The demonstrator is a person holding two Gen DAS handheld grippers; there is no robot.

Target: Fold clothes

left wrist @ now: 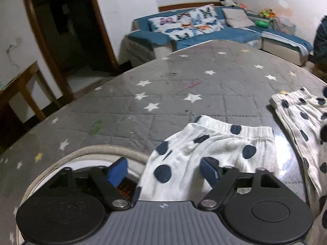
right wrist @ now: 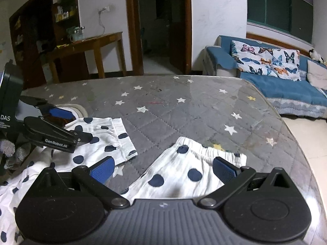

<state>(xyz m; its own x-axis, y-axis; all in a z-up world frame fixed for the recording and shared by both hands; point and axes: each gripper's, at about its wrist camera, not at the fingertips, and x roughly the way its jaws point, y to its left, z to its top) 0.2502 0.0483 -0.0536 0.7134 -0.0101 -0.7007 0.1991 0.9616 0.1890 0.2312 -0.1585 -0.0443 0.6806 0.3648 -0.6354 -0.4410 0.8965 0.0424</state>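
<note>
White trousers with dark blue dots lie spread on the grey star-patterned table cover [left wrist: 173, 85]. In the left wrist view my left gripper [left wrist: 164, 169] is open, its blue pads either side of the left trouser leg [left wrist: 204, 153], just behind the cuff. The other leg [left wrist: 302, 118] lies to the right. In the right wrist view my right gripper [right wrist: 163, 168] is open over the right leg [right wrist: 184, 175], near its cuff. The left gripper [right wrist: 61, 122] shows at far left above the left leg [right wrist: 106, 134].
A beige round rim [left wrist: 114, 149] lies on the table under the left gripper. A blue sofa with butterfly cushions [right wrist: 269, 65] stands beyond the table. A wooden desk [right wrist: 92, 45] and an open doorway [right wrist: 157, 26] stand behind it. The table edge [right wrist: 296, 134] runs at right.
</note>
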